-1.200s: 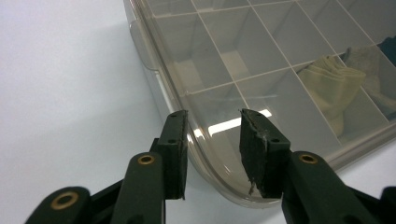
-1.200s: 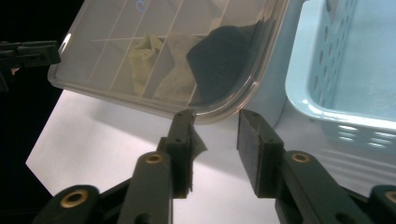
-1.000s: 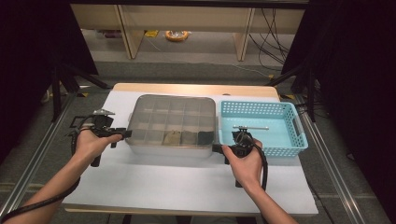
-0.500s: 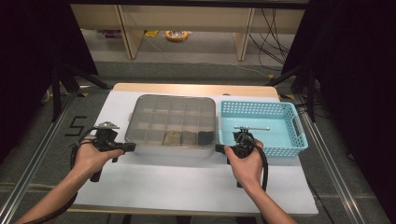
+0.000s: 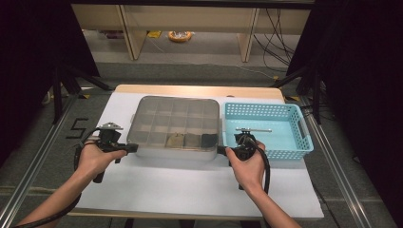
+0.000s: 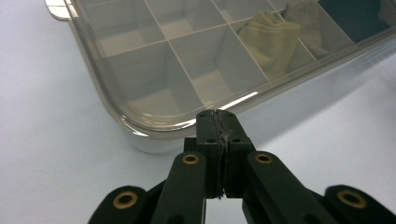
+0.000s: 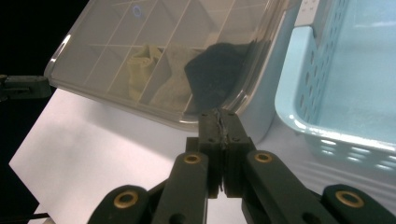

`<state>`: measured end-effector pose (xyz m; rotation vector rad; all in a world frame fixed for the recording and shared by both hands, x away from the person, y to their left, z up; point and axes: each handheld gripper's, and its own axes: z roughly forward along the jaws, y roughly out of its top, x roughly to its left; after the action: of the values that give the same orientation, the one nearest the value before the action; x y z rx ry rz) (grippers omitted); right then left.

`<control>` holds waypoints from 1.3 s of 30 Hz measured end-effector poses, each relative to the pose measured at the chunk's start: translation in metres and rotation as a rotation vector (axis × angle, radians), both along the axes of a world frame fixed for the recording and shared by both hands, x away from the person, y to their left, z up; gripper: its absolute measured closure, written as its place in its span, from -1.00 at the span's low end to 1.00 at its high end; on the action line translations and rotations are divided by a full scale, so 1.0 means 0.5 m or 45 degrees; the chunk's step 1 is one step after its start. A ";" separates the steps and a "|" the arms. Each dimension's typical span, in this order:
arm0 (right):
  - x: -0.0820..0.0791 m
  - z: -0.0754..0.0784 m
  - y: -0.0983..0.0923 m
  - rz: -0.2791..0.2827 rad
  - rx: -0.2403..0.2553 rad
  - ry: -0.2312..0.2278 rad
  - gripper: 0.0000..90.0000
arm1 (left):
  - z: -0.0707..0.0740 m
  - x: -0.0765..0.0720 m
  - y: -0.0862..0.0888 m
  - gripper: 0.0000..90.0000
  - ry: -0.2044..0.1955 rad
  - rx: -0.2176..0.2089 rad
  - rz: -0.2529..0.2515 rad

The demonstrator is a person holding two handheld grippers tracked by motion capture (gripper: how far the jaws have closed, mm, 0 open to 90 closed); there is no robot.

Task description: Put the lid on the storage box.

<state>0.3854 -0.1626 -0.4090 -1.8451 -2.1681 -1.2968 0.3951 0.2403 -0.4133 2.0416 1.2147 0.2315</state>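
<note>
Both tools have just closed, the left tool (image 5: 134,148) and right tool (image 5: 220,150) now pinched together on the rim at the near corners of the lidded box (image 5: 176,126) on the counter (image 5: 190,183), seemingly ready to lift its lid.

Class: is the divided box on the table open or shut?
Shut. The clear lid lies flat over the box; the compartments show through it.

compartment box (image 5: 176,124) on the table (image 5: 190,190); basket (image 5: 304,142) just right of it
</note>
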 end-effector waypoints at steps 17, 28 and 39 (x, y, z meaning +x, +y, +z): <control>-0.005 -0.006 -0.021 0.025 -0.018 -0.057 0.97 | 0.017 0.006 0.062 0.98 -0.054 0.003 0.153; -0.014 -0.007 -0.032 0.009 -0.041 -0.043 0.97 | -0.008 -0.005 0.070 0.99 0.014 0.047 0.162; -0.011 -0.010 -0.028 0.022 -0.037 -0.037 0.97 | -0.004 0.007 0.053 0.98 0.008 0.071 0.158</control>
<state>0.3800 -0.1764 -0.4139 -1.8247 -2.2238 -1.3045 0.3988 0.2666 -0.4153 2.0178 1.3545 0.3217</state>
